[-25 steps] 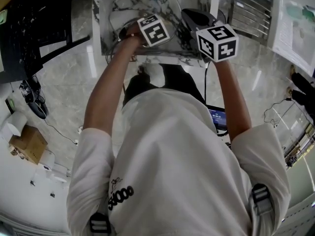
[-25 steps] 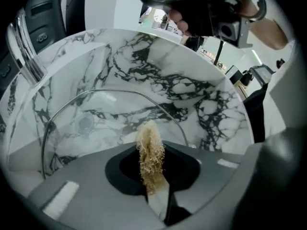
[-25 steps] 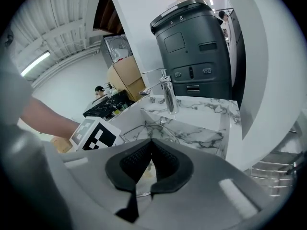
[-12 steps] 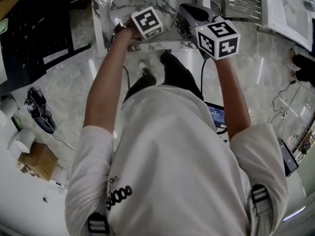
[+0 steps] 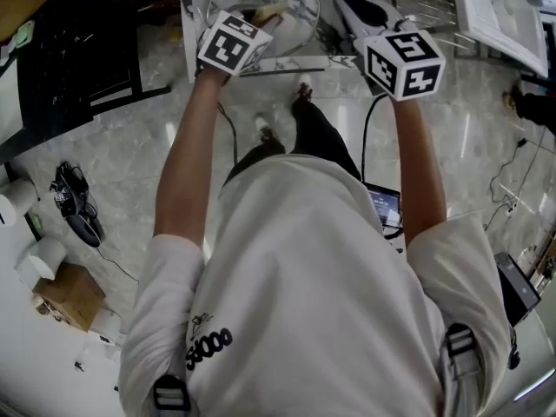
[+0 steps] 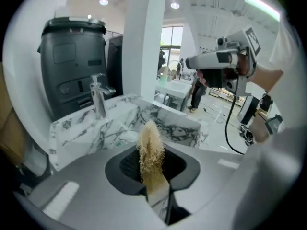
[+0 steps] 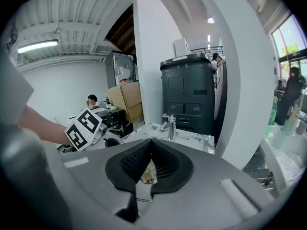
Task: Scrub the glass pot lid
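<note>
1. Both bare forearms stretched far forward from short white sleeves, elbows nearly straight: left forearm (image 5: 187, 146) leaning slightly rightward, right forearm (image 5: 417, 159) running almost straight ahead.
2. Left gripper (image 6: 152, 166): clamped tight on a tan fibrous scrubber (image 6: 151, 143), frayed end standing up past the jaw tips.
3. From the head view, scrubber end held over the left part of the glass pot lid (image 5: 294, 26); actual contact not clear.
4. Glass pot lid: at the far edge of the scene, above a white, grey-veined marble sink (image 6: 165, 121), between the two grippers.
5. Right gripper (image 7: 149, 163): jaws drawn in to a narrow slit, with a thin curved rim line crossing that slit; closed on the lid's right edge.
6. Right hand (image 6: 261, 76) wrapped round the gripper handle, seen in the left gripper view at upper right, with the tool held about level and pointing left.
7. Left hand hidden under its marker cube (image 5: 230, 44); right marker cube (image 5: 404, 62) likewise sitting over the right wrist.
8. Chrome faucet (image 6: 99, 96) upright at the sink's far left corner, with a dark bin-like unit (image 6: 72, 66) just behind it.
</note>
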Motion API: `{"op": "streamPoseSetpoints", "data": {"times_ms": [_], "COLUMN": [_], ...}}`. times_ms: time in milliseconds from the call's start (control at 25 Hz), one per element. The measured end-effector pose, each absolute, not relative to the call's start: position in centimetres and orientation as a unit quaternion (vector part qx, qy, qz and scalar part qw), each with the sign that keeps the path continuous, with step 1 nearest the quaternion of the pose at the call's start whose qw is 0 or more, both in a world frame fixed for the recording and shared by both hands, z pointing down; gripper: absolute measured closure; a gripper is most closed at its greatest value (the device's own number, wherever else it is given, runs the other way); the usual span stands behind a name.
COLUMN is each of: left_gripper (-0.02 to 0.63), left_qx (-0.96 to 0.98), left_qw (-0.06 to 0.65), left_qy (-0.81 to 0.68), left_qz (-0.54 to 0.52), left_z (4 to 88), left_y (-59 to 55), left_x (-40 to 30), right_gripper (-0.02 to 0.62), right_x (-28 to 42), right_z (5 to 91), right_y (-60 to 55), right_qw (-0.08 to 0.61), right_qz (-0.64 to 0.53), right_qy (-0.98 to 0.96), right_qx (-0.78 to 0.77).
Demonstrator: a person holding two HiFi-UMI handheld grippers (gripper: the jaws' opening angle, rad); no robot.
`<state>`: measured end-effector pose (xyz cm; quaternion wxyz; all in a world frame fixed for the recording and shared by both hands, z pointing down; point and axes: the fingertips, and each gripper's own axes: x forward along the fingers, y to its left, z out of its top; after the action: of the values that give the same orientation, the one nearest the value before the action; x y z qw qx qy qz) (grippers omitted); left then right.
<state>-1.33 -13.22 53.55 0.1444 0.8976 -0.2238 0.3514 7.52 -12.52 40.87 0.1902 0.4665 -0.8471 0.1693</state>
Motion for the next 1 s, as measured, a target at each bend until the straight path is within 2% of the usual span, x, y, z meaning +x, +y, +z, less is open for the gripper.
{"op": "streamPoseSetpoints", "data": {"times_ms": [200, 680, 1000], "left_gripper": [0.546, 0.546, 0.545], "left_qx": [0.901, 0.895, 0.886], "left_qw": [0.081, -0.039, -0.084], "left_qy": [-0.311, -0.401, -0.428], "left_qz": [0.292, 0.194, 0.157], "left_z": [48.0, 34.6, 27.4], "left_y": [-13.3, -9.5, -6.7], "left_x": [-4.7, -10.5, -12.5], "right_gripper": [0.591, 0.592, 0.592], "right_x": [6.5, 2.9, 1.3], "right_z": [36.7, 27.6, 21.7], "right_y": [-10.9, -5.4, -2.1], "right_qw": [0.188, 0.135, 0.123], "right_qz": [0.114, 0.021, -0.023], "right_qy": [-0.852, -0.859, -0.856], "right_qx": [0.476, 0.494, 0.502]}}
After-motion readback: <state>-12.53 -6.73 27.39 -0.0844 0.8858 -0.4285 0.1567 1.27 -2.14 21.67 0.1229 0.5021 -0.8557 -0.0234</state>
